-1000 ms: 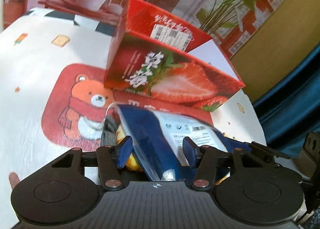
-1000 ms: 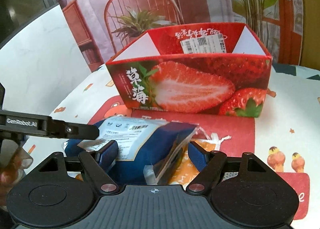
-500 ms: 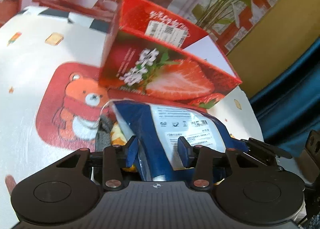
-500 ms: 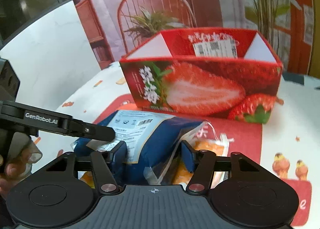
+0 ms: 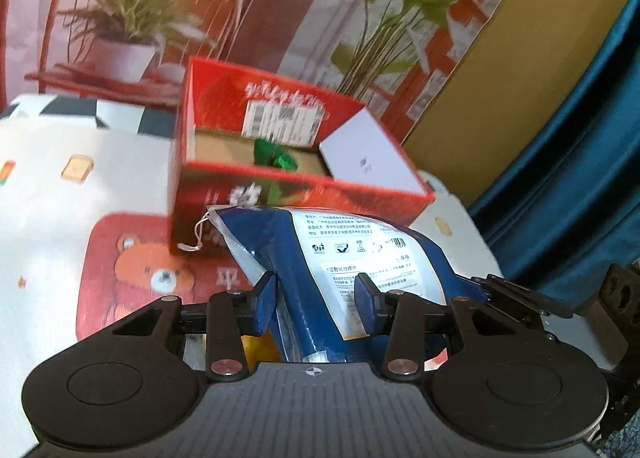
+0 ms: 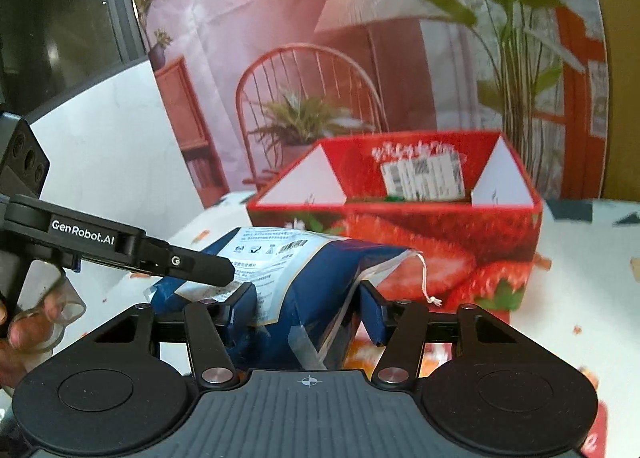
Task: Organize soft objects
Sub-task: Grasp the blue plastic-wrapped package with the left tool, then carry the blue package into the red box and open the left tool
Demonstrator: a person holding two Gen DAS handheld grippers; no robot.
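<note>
Green item (image 5: 276, 153) in strawberry box (image 5: 304, 185)

So the open box (image 5: 304, 193) sits on the tabletop (image 5: 48, 185), on the far side of the bag (image 5: 332, 258), which is up off the surface just in front of it. The left hand-held gripper (image 5: 316, 298) has one end of the bag between its fingers, the right hand-held gripper (image 6: 306, 310) has the other end. Inside the box there's a small item (image 5: 276, 155) on the floor near the back wall. A printed backdrop (image 6: 320, 37) stands behind the box.
</note>
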